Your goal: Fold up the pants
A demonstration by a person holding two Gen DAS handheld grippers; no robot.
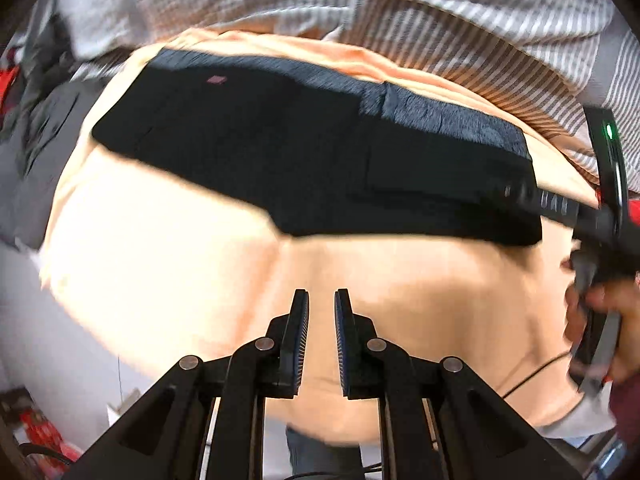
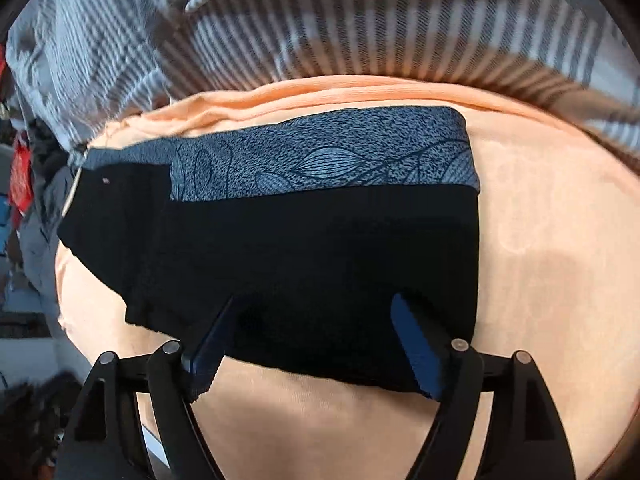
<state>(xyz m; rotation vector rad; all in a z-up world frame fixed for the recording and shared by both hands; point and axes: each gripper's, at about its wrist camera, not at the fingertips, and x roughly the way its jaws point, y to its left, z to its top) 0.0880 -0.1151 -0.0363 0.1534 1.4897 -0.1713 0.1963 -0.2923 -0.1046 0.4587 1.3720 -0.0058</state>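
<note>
The black pants [image 1: 304, 160] lie folded into a flat band on an orange cloth [image 1: 168, 248], with a grey-blue patterned waistband [image 2: 328, 160] along the far edge. My left gripper [image 1: 322, 300] hovers over the bare orange cloth in front of the pants, its jaws nearly together with a narrow gap and nothing between them. My right gripper [image 2: 314, 304] is open wide, its fingers [image 2: 412, 332] low over the near edge of the pants [image 2: 304, 256], holding nothing. The right gripper's body [image 1: 600, 216] and the hand that holds it show at the right edge of the left wrist view.
A striped grey and white bedcover [image 2: 360, 28] bunches up behind the orange cloth [image 2: 552, 240]. Dark clothes [image 1: 36, 152] and red items [image 2: 20, 176] lie off the left side. A thin black cable [image 1: 532, 372] trails at the right.
</note>
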